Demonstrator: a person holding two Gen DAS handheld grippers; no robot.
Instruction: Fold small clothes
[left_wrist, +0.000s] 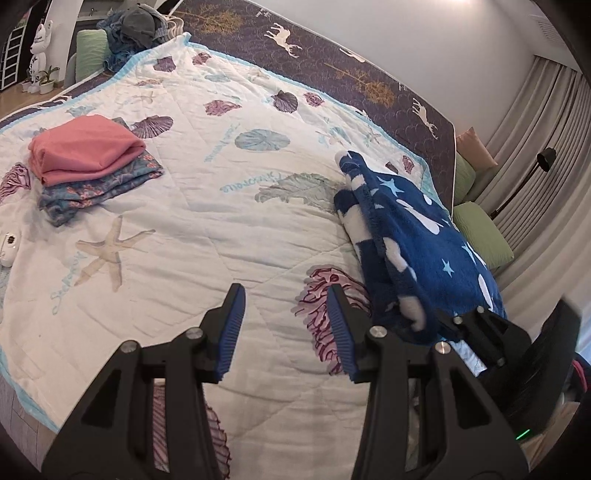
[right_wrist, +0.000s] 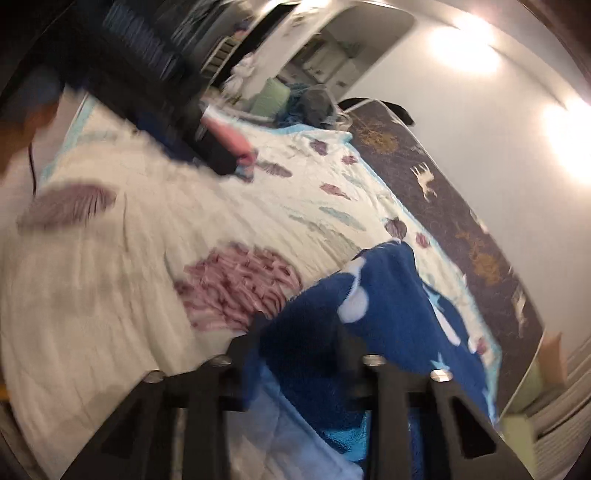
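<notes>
Two close wrist views angled down, sharing quilt (left_wrist: 207, 206) and blue fleece (right_wrist: 388, 295).

- The left claw (left_wrist: 286, 328) sits at six o'clock, its blue-padded jaws apart with only the quilt (left_wrist: 207, 206) showing between them.
- The white quilt, printed with shells and a starfish, covers the bed.
- A blue fleece garment (left_wrist: 417, 236) with white shapes and pale stars lies crumpled on the quilt at three to four o'clock.
- Part of the right claw (left_wrist: 476, 332) reaches in at four o'clock, against the garment's near edge; its jaws are hidden here.
- At nine to ten o'clock a folded pink garment (left_wrist: 85, 147) rests on a folded blue patterned garment (left_wrist: 99, 188).
- Unfolded clothes (left_wrist: 136, 29) are heaped at eleven o'clock.
</notes>
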